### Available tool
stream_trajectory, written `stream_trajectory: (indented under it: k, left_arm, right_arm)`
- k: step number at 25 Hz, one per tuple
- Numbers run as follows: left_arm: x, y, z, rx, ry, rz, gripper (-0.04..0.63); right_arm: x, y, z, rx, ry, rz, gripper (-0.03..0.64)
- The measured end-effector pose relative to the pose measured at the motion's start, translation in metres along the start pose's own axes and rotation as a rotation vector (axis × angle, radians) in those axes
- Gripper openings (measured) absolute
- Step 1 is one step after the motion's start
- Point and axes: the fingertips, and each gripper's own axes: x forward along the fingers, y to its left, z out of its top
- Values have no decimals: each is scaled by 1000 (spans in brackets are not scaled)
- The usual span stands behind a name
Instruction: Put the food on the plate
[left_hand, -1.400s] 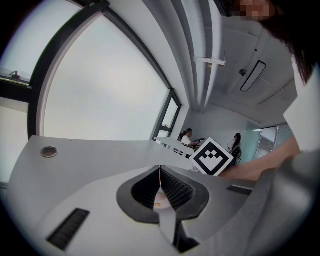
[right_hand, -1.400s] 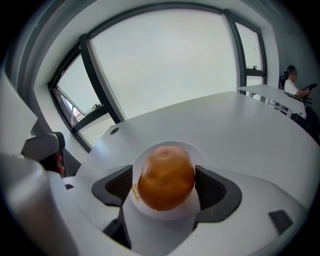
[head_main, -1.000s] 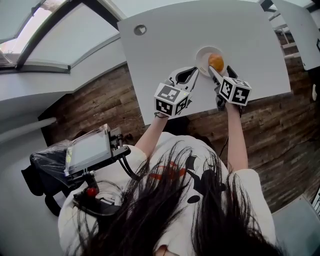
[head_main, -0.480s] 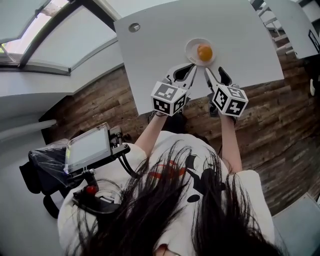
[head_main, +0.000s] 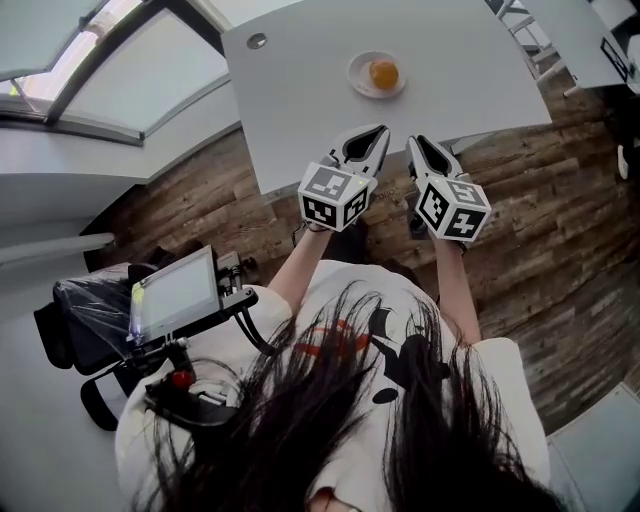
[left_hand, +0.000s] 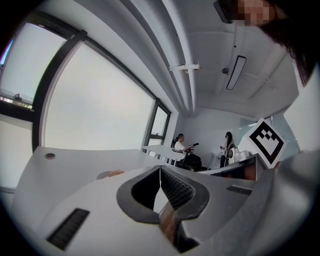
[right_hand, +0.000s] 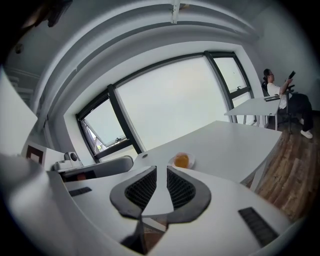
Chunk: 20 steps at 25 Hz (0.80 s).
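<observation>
The round orange piece of food (head_main: 383, 73) sits on the small white round plate (head_main: 359, 79), which stands on the white bench (head_main: 300, 90) towards its far side. It lay on the plate a second ago too, and it has not shifted there. What has changed is the grippers. A second ago the right gripper (head_main: 415, 142) had its fingers spread wide right beside the food at the plate's rim, and the left gripper (head_main: 383, 130) had its tips close to the plate's near edge. Now both have drawn back to the bench's near edge, well apart from the plate, with their marker cubes over the brown wooden plank floor (head_main: 560, 200). In the right gripper view the fingers (right_hand: 181, 189) are closing down to a thin slit with nothing between them, and the plate (right_hand: 173, 163) and food (right_hand: 182, 160) show beyond their tips. In the left gripper view the fingers (left_hand: 176, 186) are clenched tip to tip and empty.
</observation>
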Motion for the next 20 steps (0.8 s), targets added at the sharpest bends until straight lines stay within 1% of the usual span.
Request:
stream_trajectory:
  k: [6, 10, 12, 16, 20]
  left_arm:
    - [-24, -52, -13, 6, -17, 11, 6]
    - [-45, -93, -27, 20, -31, 24, 6]
    - [-52, -101, -30, 20, -38, 39, 6]
    - [-58, -105, -34, 11, -31, 63, 6]
    - [-78, -137, -39, 35, -35, 59, 6]
  right_arm:
    - [-49, 2, -22, 10, -2, 28, 72]
    - [-92, 6, -40, 1, -16, 52, 72]
    - [-103, 9, -44, -3, -13, 63, 72]
    - [-110, 12, -50, -5, 11, 76, 72]
    - [-142, 12, -62, 12, 5, 75, 72]
